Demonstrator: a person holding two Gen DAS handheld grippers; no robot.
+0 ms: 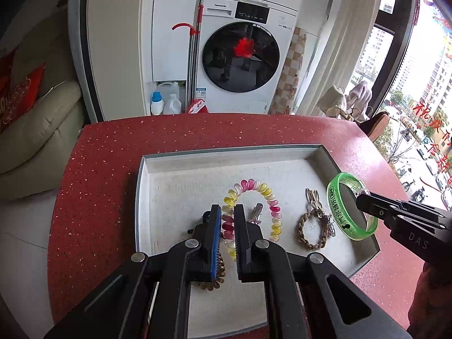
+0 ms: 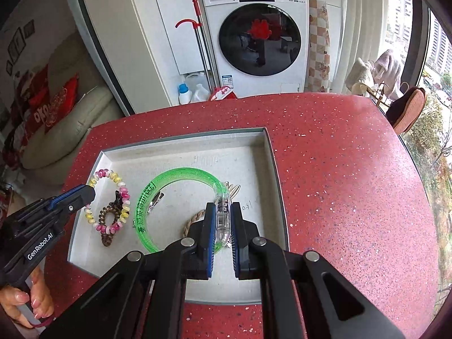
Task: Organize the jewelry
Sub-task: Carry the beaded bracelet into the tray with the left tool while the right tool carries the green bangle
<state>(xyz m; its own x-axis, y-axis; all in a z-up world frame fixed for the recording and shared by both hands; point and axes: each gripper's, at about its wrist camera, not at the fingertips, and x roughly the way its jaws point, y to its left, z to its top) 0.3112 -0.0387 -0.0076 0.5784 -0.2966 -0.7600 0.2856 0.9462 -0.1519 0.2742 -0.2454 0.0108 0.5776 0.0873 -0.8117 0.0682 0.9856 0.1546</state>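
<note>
A shallow grey tray (image 1: 226,150) sits on the red speckled table (image 1: 113,147). In it lie a pink, white and yellow coil bracelet (image 1: 262,189), a braided rope bracelet (image 1: 312,230), a metal hair clip (image 1: 255,212) and a brown coil hair tie (image 1: 214,281). My left gripper (image 1: 227,212) hovers over the coil bracelet's left side, jaws slightly apart, not clamped on it. My right gripper (image 2: 223,212) is shut on the clear clasp of a green translucent bangle (image 2: 169,176), held above the tray's right part; the bangle also shows in the left wrist view (image 1: 351,206).
A washing machine (image 1: 243,53), a red mop (image 1: 197,45) and detergent bottles (image 1: 158,103) stand behind the table. A beige sofa with red cushions (image 1: 42,118) is at left, a window (image 1: 418,84) at right. The tray (image 2: 271,152) lies left of bare table.
</note>
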